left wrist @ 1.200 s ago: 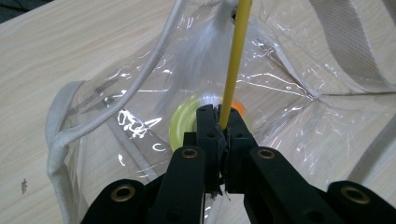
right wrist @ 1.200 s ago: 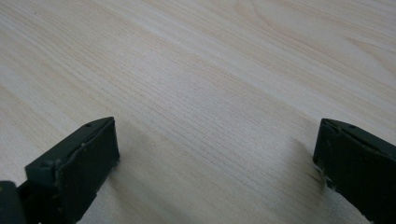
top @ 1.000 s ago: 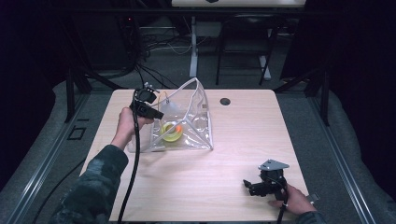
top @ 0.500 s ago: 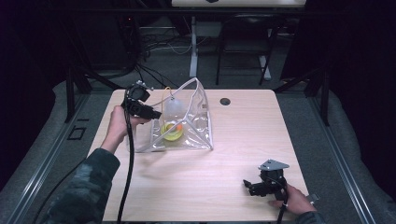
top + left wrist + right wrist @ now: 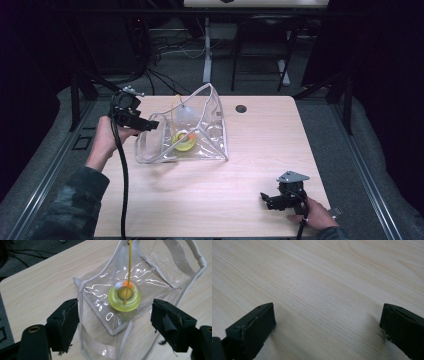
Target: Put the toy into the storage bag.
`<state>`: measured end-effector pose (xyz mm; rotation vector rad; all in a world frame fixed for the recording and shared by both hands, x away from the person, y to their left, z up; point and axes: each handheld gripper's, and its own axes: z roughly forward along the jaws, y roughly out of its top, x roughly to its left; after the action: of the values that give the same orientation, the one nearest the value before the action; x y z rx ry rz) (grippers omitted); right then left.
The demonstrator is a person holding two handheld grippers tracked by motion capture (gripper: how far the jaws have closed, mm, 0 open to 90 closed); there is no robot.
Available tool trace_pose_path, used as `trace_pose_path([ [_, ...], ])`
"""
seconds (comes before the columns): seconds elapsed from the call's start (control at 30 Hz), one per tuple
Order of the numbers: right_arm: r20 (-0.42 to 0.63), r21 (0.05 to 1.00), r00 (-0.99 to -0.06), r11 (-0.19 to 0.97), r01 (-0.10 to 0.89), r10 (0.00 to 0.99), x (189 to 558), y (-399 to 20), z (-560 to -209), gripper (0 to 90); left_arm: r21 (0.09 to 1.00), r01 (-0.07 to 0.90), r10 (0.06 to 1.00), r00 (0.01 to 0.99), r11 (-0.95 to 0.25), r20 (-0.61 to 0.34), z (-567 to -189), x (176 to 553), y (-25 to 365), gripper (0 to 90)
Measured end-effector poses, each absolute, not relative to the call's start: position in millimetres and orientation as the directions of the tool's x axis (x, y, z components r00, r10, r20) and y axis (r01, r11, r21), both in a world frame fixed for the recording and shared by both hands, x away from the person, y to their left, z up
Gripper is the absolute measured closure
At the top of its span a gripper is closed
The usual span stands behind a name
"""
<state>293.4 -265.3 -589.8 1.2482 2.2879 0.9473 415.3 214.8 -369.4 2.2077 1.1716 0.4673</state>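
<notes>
A clear plastic bag (image 5: 200, 131) with white trim lies on the wooden table (image 5: 260, 150), its mouth toward the left. Inside lies a yellow-green ring with an orange spot (image 5: 183, 140), also seen through the plastic (image 5: 124, 299) under a thin yellow cord (image 5: 130, 262). My left gripper (image 5: 150, 124) is open at the bag's left end, its jaws spread wide above the bag's mouth (image 5: 105, 340). My right gripper (image 5: 270, 201) rests low near the table's front right, open over bare wood (image 5: 324, 302).
A small dark round hole (image 5: 241, 108) sits in the table behind the bag. Black frame legs and cables stand on the floor beyond the far edge. The table's front edge is close to the right gripper.
My left gripper has moved left and back, away from the bag's middle to its left end. The bag has shifted and flattened a little. The right gripper has stayed put.
</notes>
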Motion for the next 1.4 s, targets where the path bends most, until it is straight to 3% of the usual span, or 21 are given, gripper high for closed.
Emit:
trace_pose_path([
  [0.07, 0.001, 0.707, -0.541, 0.382, 0.595, 0.841, 293, -265, -590, 0.0, 0.642, 0.63, 0.837, 0.546, -0.438, 0.035, -370, 411, 219, 15.7],
  [0.7, 0.002, 0.71, -0.54, 0.379, 0.593, 0.841, 293, -265, -590, 0.0, 0.605, 0.688, 0.881, 0.471, -0.401, 0.048, -411, 373, 257, 0.2],
  [1.4, 0.004, 0.71, -0.541, 0.379, 0.593, 0.841, 293, -265, -590, 0.0, 0.612, 0.717, 0.906, 0.423, -0.332, -0.004, -498, 324, 284, 0.0],
])
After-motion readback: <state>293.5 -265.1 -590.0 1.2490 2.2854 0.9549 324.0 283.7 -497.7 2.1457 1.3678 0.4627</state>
